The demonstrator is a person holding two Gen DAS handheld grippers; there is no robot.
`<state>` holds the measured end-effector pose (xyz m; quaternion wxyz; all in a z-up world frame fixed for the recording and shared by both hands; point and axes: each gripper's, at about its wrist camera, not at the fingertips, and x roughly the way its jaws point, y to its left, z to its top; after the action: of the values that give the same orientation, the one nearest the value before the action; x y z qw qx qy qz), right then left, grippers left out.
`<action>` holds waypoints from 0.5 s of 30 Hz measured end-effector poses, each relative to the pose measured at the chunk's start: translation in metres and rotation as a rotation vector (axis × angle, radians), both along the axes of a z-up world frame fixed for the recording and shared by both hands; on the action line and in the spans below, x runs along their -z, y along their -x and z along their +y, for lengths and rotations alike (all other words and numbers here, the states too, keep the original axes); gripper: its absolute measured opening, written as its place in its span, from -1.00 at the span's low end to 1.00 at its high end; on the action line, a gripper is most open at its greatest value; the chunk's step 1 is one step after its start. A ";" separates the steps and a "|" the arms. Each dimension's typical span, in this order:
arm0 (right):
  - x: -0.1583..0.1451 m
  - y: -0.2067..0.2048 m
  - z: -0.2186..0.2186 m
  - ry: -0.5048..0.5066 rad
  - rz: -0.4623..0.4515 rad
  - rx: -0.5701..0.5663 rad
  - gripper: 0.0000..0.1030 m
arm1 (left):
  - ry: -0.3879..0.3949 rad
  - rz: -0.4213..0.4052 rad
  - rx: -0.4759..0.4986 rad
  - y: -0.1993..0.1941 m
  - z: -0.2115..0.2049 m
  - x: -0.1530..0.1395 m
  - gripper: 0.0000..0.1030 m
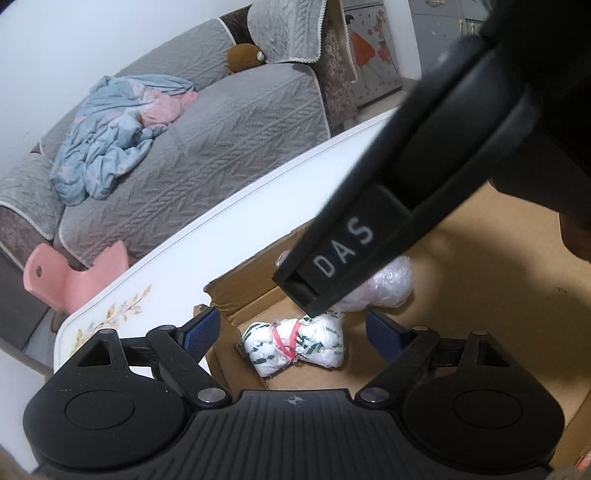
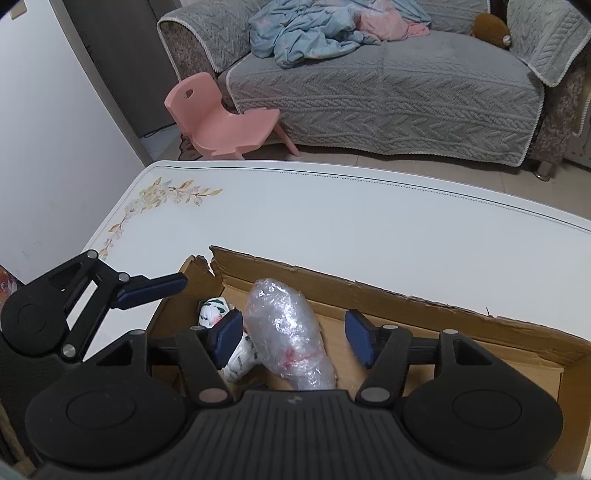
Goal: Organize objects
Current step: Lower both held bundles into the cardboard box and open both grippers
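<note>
An open cardboard box [image 2: 443, 306] stands on a white table [image 2: 332, 221]. Inside it lie a white cloth bundle [image 1: 295, 343] with green marks and a red tie, and a bubble-wrapped bundle [image 2: 291, 339]. My left gripper [image 1: 295, 332] is open and empty above the cloth bundle. My right gripper [image 2: 291, 338] is open, its fingers on either side of the bubble-wrapped bundle without closing on it. The cloth bundle [image 2: 218, 314] is partly hidden behind the right gripper's left finger. The right gripper's black body [image 1: 406, 206] crosses the left wrist view. The bubble-wrapped bundle [image 1: 388, 284] shows behind it.
A grey sofa [image 2: 388, 92] with blue and pink bedding [image 2: 314, 33] and a brown plush toy [image 2: 491, 24] stands beyond the table. A pink child's chair [image 2: 218, 118] sits on the floor by the sofa. The box's torn rim [image 2: 207, 266] is at the left.
</note>
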<state>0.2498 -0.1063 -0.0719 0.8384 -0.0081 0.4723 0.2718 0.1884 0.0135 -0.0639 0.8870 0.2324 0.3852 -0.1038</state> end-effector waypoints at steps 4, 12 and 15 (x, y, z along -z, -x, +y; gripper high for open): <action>-0.002 0.001 0.002 0.007 -0.002 -0.006 0.13 | 0.001 0.006 0.003 0.001 0.001 -0.003 0.76; -0.010 0.008 0.002 0.012 -0.015 -0.011 0.20 | 0.043 0.030 -0.038 0.007 0.011 -0.012 0.81; -0.017 0.016 -0.002 0.016 -0.024 -0.009 0.31 | 0.117 0.042 -0.095 0.012 0.021 -0.023 0.86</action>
<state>0.2333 -0.1088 -0.0553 0.8427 -0.0203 0.4643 0.2717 0.1765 0.0349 -0.0411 0.8947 0.1593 0.4077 -0.0891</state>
